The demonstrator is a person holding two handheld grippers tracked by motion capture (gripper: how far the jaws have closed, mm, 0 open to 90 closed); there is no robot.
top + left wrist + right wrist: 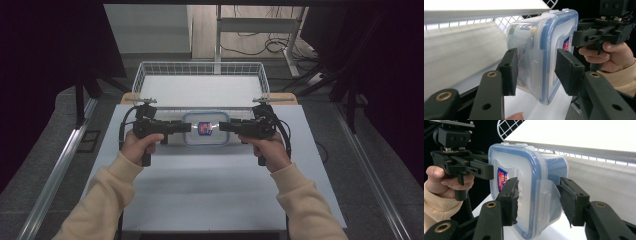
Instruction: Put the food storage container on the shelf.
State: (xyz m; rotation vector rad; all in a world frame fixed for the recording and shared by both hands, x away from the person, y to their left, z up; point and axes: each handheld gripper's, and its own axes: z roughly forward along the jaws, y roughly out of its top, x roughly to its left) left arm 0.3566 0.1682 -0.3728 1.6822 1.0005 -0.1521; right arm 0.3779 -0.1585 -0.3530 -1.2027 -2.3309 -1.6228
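white table [210, 185], container [206, 128] logo unreadable

Glossy clear plastic container [205, 128], white wire basket [150, 70], matt table [210, 185].

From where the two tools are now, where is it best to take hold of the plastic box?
Probably by the side latch flaps, one tool from each end. The plastic box lies flat with a flap sticking out at either short side; the left tool and right tool already straddle them, jaws open.
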